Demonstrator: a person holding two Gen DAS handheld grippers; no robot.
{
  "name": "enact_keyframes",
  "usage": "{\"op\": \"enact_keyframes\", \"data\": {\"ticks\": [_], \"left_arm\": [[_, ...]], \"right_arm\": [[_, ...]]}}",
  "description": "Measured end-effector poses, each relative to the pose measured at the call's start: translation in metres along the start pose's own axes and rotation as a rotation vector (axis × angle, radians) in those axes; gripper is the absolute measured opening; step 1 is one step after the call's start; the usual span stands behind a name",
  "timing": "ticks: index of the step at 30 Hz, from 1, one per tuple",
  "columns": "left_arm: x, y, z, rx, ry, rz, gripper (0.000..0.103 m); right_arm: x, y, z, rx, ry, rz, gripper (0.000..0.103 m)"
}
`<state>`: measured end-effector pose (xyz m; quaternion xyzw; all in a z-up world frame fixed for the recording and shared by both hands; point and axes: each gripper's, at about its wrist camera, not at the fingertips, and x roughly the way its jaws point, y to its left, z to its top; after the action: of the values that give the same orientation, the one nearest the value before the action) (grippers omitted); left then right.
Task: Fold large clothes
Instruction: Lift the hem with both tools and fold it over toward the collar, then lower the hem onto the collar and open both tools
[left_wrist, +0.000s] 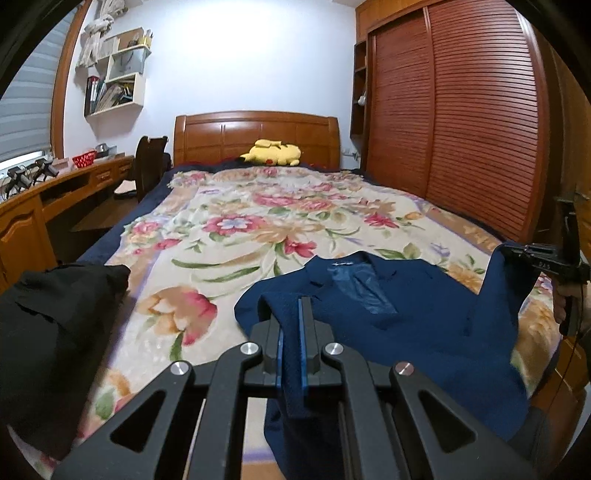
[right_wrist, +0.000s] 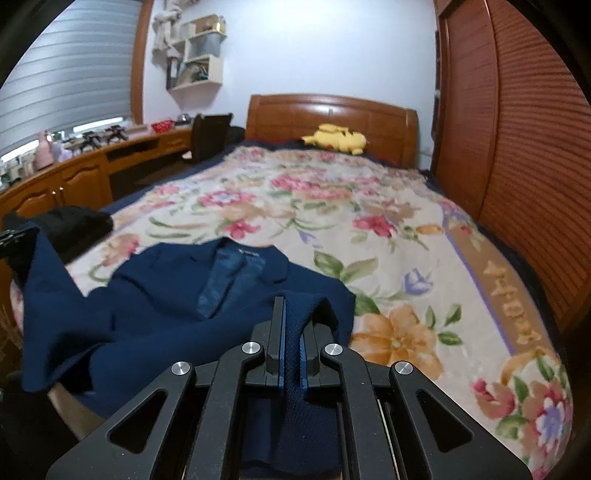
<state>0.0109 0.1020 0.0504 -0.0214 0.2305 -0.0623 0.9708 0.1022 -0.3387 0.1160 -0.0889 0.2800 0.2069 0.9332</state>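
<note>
A navy blazer (left_wrist: 399, 306) lay front-up at the foot end of a floral blanket (left_wrist: 236, 229), collar pointed twd the headboard (left_wrist: 256, 138), lining showing at the open neck. Both tools were clamped on its cloth: the left gripper (left_wrist: 291, 321) had a fold of the jacket's left side pinched btwn its blue pads, and the right gripper (right_wrist: 293, 325) held a like fold on the right side, jaws drawn together on fabric in each wrist view. In the left view the right tool appeared at the frame's right edge w/ a raised flap of the blazer hanging from it; in the right view the left tool showed at the far left, likewise lifting cloth.

The garment's long axis ran collar-to-hem, roughly along the bed, from the headboard end back twd the person; the hem end was nearest both tools and partly hidden under them. Each gripper stood at its own side, the body of the jacket spread btwn them, so neither was clearly nearer to the middle. The coming move prob. turned on that: carrying the two held sides inward across the axis, or fwd twd the collar.

Count: 1 blazer, 2 grippers, 1 black garment (left_wrist: 55, 325) bunched at the bed's left edge, well apart from the blazer, 1 yellow plush toy (left_wrist: 273, 152) by the headboard, 1 louvred wardrobe (left_wrist: 454, 118) at right, 1 desk (left_wrist: 55, 192) at left.
</note>
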Motion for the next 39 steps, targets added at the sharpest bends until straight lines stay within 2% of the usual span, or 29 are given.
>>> {"op": "enact_keyframes", "data": {"ticks": [9, 13, 17, 21, 29, 33, 36, 39], "left_arm": [[0.064, 0.016, -0.007, 0.017, 0.072, 0.038, 0.003], [0.093, 0.024, -0.005, 0.027, 0.096, 0.059, 0.003], [0.116, 0.037, 0.008, 0.001, 0.098, 0.065, 0.003], [0.132, 0.041, 0.025, 0.021, 0.077, 0.1, 0.003], [0.152, 0.037, 0.051, 0.032, 0.019, 0.116, 0.003], [0.155, 0.042, 0.051, -0.001, 0.032, 0.075, 0.004], [0.155, 0.04, 0.047, 0.001, 0.061, 0.057, 0.006], [0.148, 0.036, 0.041, 0.004, 0.076, 0.039, 0.014]], "right_arm": [[0.098, -0.005, -0.01, -0.034, 0.12, 0.003, 0.003], [0.13, -0.006, -0.006, -0.067, 0.133, 0.014, 0.003], [0.148, -0.017, 0.012, -0.067, 0.105, 0.014, 0.003], [0.162, -0.029, 0.032, -0.064, 0.085, -0.006, 0.003], [0.191, -0.054, 0.066, -0.046, 0.062, -0.106, 0.003], [0.209, -0.059, 0.065, -0.05, 0.102, -0.172, 0.003], [0.225, -0.054, 0.057, -0.078, 0.192, -0.159, 0.003], [0.223, -0.052, 0.052, -0.08, 0.214, -0.165, 0.006]]}}
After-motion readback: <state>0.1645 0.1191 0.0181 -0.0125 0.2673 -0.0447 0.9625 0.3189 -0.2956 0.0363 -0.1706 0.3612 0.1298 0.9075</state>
